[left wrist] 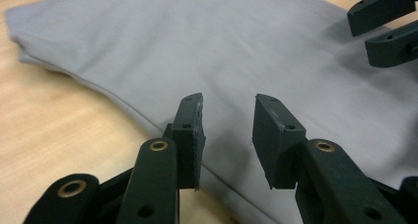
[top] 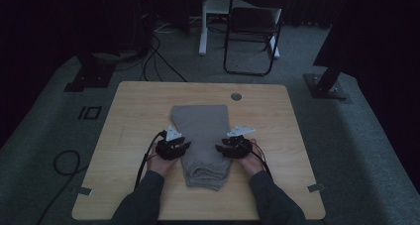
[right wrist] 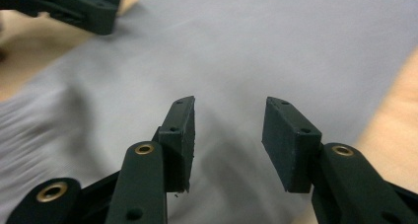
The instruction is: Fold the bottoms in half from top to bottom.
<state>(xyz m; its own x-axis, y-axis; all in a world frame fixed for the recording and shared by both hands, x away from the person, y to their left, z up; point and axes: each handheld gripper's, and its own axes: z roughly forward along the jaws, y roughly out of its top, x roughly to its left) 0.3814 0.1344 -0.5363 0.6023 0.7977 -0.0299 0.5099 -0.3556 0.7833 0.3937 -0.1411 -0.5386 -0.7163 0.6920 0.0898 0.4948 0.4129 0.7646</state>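
Observation:
A grey folded cloth (top: 204, 131) lies lengthwise in the middle of the wooden table (top: 131, 116), with its rolled end toward the person. My left gripper (top: 185, 146) sits at the cloth's left edge and my right gripper (top: 218, 147) at its right edge, the two pointing inward at each other. In the left gripper view the left gripper (left wrist: 227, 116) stands open over the cloth (left wrist: 197, 51) with nothing between the pads, and the other gripper (left wrist: 384, 31) shows at the top right. In the right gripper view the right gripper (right wrist: 229, 121) is likewise open above the cloth (right wrist: 281, 46).
A round cable hole (top: 236, 96) sits near the table's far edge. Behind the table stand a folding chair (top: 252, 27) and a white desk leg (top: 202, 22). Cables (top: 67, 163) lie on the carpet to the left. Bare wood borders the cloth on both sides.

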